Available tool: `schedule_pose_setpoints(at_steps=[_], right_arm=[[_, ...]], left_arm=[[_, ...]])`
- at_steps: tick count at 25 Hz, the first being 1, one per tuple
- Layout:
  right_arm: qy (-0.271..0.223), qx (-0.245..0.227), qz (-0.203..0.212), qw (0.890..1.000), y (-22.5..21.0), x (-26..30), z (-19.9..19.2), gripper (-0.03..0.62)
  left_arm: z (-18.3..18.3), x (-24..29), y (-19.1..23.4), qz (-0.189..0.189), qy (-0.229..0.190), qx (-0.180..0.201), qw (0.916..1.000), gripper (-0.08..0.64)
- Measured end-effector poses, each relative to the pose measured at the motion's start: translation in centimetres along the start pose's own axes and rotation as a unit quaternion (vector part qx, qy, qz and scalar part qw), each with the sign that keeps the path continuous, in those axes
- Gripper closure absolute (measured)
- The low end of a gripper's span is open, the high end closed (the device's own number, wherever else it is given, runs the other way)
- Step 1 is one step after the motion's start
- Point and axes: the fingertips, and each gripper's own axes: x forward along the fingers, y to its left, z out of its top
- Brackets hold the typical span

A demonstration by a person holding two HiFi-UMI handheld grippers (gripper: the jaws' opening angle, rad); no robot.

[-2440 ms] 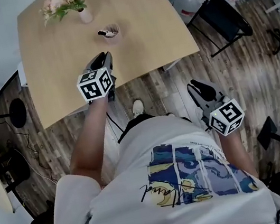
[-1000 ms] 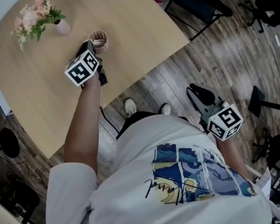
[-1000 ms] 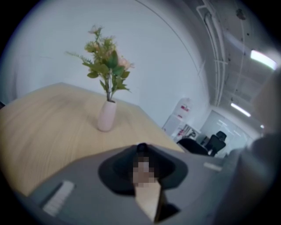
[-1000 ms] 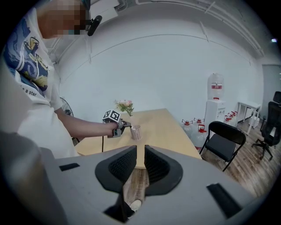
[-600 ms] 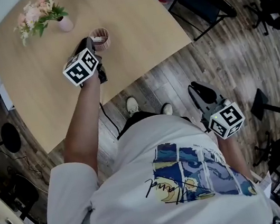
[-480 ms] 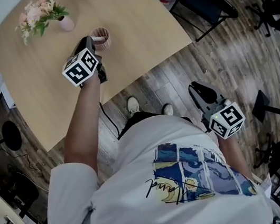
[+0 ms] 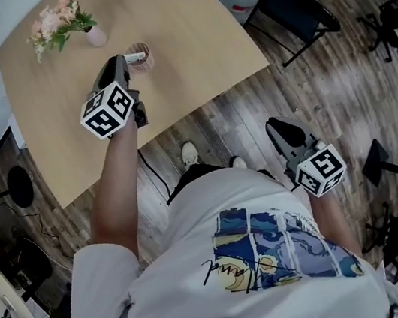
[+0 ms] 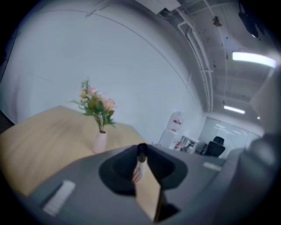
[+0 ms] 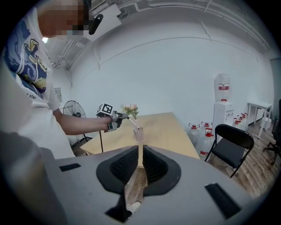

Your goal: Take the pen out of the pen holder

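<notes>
A white pen (image 7: 134, 57) with a black tip (image 8: 142, 150) is pinched in my left gripper (image 7: 122, 58), which is shut on it above the pink mesh pen holder (image 7: 140, 56). In the right gripper view the pen (image 9: 132, 122) slants down from the left gripper (image 9: 117, 117) to the holder (image 9: 138, 134); its lower end is at the rim. The holder stands on the wooden table (image 7: 182, 20). My right gripper (image 7: 282, 129) hangs over the floor at my right side, jaws (image 9: 140, 165) shut and holding nothing.
A small vase of pink flowers (image 7: 57, 23) stands at the table's far left, close behind the holder. A black chair (image 7: 299, 11) and water bottles (image 9: 203, 143) are to the right of the table. A standing fan (image 9: 73, 112) is on the left.
My left gripper reached the holder, closed on the pen and has risen with it, drawing the pen upward. The right gripper has stayed by my side.
</notes>
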Motion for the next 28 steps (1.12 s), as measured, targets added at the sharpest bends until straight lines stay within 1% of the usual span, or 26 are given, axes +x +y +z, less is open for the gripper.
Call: schedule_pose_setpoints(at_steps=[5,10,13,18,23,25,28], right_arm=[[-0.005,-0.009,0.033,0.999,-0.9,-1.6,-0.3,0.571],[-0.009,-0.02,0.064,0.998,-2.2,-4.1,-0.8,0.578],[-0.006,-0.033,0.088,0.996,-3.0,-5.0,-1.5,0.583],[0.004,-0.052,0.124,0.991,-4.0,-6.5,-2.6,0.584],[0.002,-0.074,0.161,0.984,-4.2,-8.1,-2.5,0.584],[0.004,-0.082,0.171,0.982,-4.3,-8.8,-3.0,0.584],[0.007,-0.092,0.18,0.979,-4.4,-9.7,-3.6,0.584]], left_arm=[[1.3,-3.8,-3.9,-0.015,-0.035,0.008,0.9992,0.486],[0.7,-7.7,-9.0,-0.025,-0.042,0.024,0.9985,0.485],[0.0,-10.1,-11.9,-0.028,-0.044,0.024,0.9984,0.486],[-2.6,-13.9,-17.0,-0.044,-0.031,0.03,0.9981,0.486],[-5.7,-17.9,-21.5,-0.056,-0.019,0.027,0.9979,0.486],[-7.2,-19.6,-23.2,-0.06,-0.015,0.023,0.9978,0.486],[-9.0,-21.8,-25.4,-0.065,-0.005,0.03,0.9974,0.486]])
